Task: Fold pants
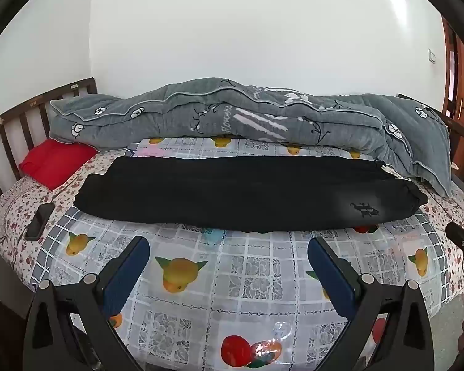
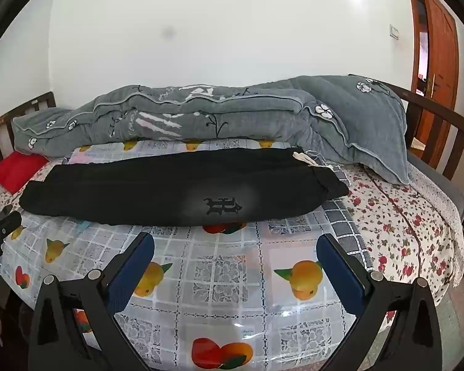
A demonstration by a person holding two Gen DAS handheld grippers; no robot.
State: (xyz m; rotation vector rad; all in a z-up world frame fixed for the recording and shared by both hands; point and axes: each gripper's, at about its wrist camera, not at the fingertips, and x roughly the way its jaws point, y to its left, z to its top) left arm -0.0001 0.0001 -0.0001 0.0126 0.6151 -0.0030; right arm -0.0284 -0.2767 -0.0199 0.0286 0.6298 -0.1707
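Both tools (image 1: 228, 247) (image 2: 235, 245) hover open near pants (image 1: 247, 194).

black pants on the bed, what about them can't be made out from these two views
- Black pants: the cloth is so dark in both wrist views that seams, the line between the legs and any folds vanish.
- Emblem: blurred by a pale haze in the right wrist view, unreadable.
- White tag at the waist end: too small to read.
- Far edge of the pants: close to the grey quilt; whether they touch is unclear.
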